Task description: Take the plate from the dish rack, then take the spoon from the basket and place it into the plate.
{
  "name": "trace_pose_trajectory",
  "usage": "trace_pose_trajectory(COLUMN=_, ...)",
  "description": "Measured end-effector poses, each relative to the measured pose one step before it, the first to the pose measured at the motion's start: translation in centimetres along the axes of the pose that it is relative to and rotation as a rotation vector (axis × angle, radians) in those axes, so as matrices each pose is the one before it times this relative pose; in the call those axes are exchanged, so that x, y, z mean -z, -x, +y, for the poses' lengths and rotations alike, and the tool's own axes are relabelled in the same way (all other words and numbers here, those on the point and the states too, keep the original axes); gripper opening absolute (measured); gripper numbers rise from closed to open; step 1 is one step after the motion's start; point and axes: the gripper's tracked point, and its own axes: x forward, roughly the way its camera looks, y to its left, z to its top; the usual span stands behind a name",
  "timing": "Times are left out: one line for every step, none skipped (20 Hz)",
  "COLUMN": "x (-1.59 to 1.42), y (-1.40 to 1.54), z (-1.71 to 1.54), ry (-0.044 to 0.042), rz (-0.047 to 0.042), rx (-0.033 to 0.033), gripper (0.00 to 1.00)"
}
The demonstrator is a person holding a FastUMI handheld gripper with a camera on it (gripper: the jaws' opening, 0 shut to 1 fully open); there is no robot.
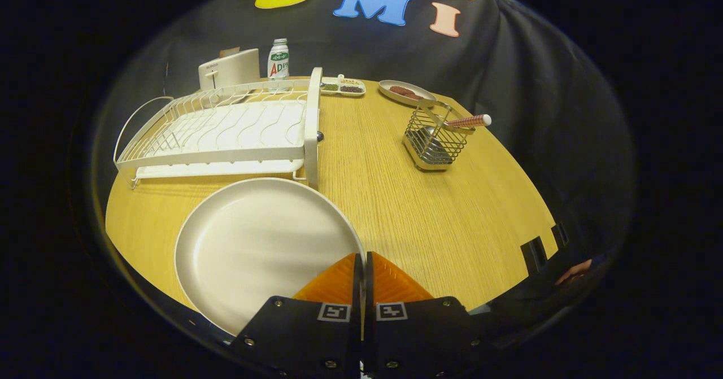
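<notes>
You are still on the first step, by the look of it: the round cream plate (260, 249) is out of the white wire dish rack (217, 130) and lies low over the pale wooden table (429, 209), its far rim just in front of the rack's near edge. Your gripper (362, 261) has its fingers pinched together on the plate's right rim, so it grips the plate; whether the plate rests flat on the wood I cannot tell.

Next, I judge, you must let go, back off the rim and swing right toward the square wire basket (432, 139), where the spoon with the striped reddish handle (467, 122) leans out to the right.

Between plate and basket the wood is bare, giving open room. Mind the rack's upright end panel beside the plate, the small dish of dark food (405, 92) just beyond the basket, and the table's right edge near it.
</notes>
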Motion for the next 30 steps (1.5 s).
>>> trace_pose_trajectory(x=-0.598, y=0.075, z=-0.304, ry=0.00707, rz=-0.02077, rx=0.00072, gripper=0.02)
trace_pose_trajectory(x=-0.426, y=0.122, z=-0.198, ry=0.00917, rz=-0.01274, rx=-0.00026, gripper=0.04)
trace_pose_trajectory(x=-0.657, y=-0.001, z=-0.190, ry=0.00620, rz=-0.01314, rx=-0.00515, gripper=0.10)
trace_pose_trajectory(x=-0.739, y=0.299, z=-0.541, ry=0.00215, rz=-0.01690, rx=0.00157, gripper=0.11)
trace_pose_trajectory(x=-0.961, y=0.143, z=-0.649, ry=-0.00209, rz=-0.02101, rx=0.00565, gripper=0.11)
trace_pose_trajectory(x=-0.941, y=0.025, z=-0.774, ry=-0.00406, rz=-0.02000, rx=0.01244, gripper=0.11)
trace_pose_trajectory(x=-0.931, y=0.019, z=-0.977, ry=-0.00498, rz=-0.01321, rx=0.02199, gripper=0.11)
trace_pose_trajectory(x=-0.784, y=-0.235, z=-0.935, ry=-0.01007, rz=-0.01211, rx=0.01494, gripper=0.18)
trace_pose_trajectory(x=-0.893, y=-0.110, z=-0.739, ry=-0.01500, rz=-0.01048, rx=0.00569, gripper=0.18)
trace_pose_trajectory(x=-0.802, y=-0.302, z=-0.875, ry=-0.01245, rz=-0.00918, rx=0.01101, gripper=0.19)
trace_pose_trajectory(x=-0.778, y=-0.337, z=-0.964, ry=-0.01131, rz=-0.00702, rx=0.01759, gripper=0.23)
trace_pose_trajectory(x=-0.750, y=-0.424, z=-1.046, ry=-0.01231, rz=-0.00826, rx=0.01863, gripper=0.28)
trace_pose_trajectory(x=-0.843, y=-0.227, z=-0.879, ry=-0.01289, rz=-0.01072, rx=0.01573, gripper=0.28)
trace_pose_trajectory(x=-0.694, y=-0.366, z=-0.954, ry=-0.01229, rz=-0.00901, rx=0.01812, gripper=0.30)
trace_pose_trajectory(x=-0.740, y=-0.374, z=-0.836, ry=-0.00937, rz=-0.00677, rx=0.01712, gripper=0.30)
trace_pose_trajectory(x=-0.436, y=-0.450, z=-0.645, ry=-0.00792, rz=-0.00572, rx=0.01523, gripper=0.30)
trace_pose_trajectory(x=-0.474, y=-0.406, z=-0.611, ry=-0.00918, rz=-0.00430, rx=0.01301, gripper=0.30)
trace_pose_trajectory(x=-0.349, y=-0.630, z=-0.214, ry=-0.01025, rz=-0.00420, rx=0.00624, gripper=0.30)
trace_pose_trajectory(x=-0.230, y=-0.539, z=-0.213, ry=-0.00430, rz=0.00225, rx=0.00458, gripper=0.30)
trace_pose_trajectory(x=0.062, y=-0.393, z=-0.522, ry=-0.00189, rz=0.00986, rx=0.01576, gripper=0.35)
trace_pose_trajectory(x=0.128, y=-0.629, z=-0.380, ry=0.00121, rz=0.01201, rx=0.01612, gripper=0.51)
trace_pose_trajectory(x=-0.116, y=-0.241, z=-0.220, ry=-0.00410, rz=0.00170, rx=0.00508, gripper=0.67)
trace_pose_trajectory(x=-0.260, y=-0.457, z=0.261, ry=-0.00714, rz=-0.00268, rx=-0.01369, gripper=0.65)
trace_pose_trajectory(x=-0.123, y=-0.314, z=-0.077, ry=0.00040, rz=-0.00090, rx=-0.00034, gripper=0.61)
trace_pose_trajectory(x=-0.116, y=-0.391, z=-0.160, ry=0.00527, rz=-0.00032, rx=-0.00162, gripper=0.61)
trace_pose_trajectory(x=-0.097, y=-0.355, z=0.115, ry=0.00212, rz=0.00056, rx=-0.00980, gripper=0.61)
trace_pose_trajectory(x=-0.266, y=-0.353, z=0.318, ry=0.00166, rz=-0.00149, rx=-0.01960, gripper=0.61)
trace_pose_trajectory(x=-0.158, y=-0.332, z=0.405, ry=0.00499, rz=-0.00395, rx=-0.02285, gripper=0.52)
trace_pose_trajectory(x=-0.063, y=-0.575, z=-0.005, ry=0.00895, rz=-0.00030, rx=-0.00074, gripper=0.43)
trace_pose_trajectory(x=-0.131, y=0.072, z=-0.114, ry=0.00849, rz=-0.00004, rx=0.00261, gripper=0.39)
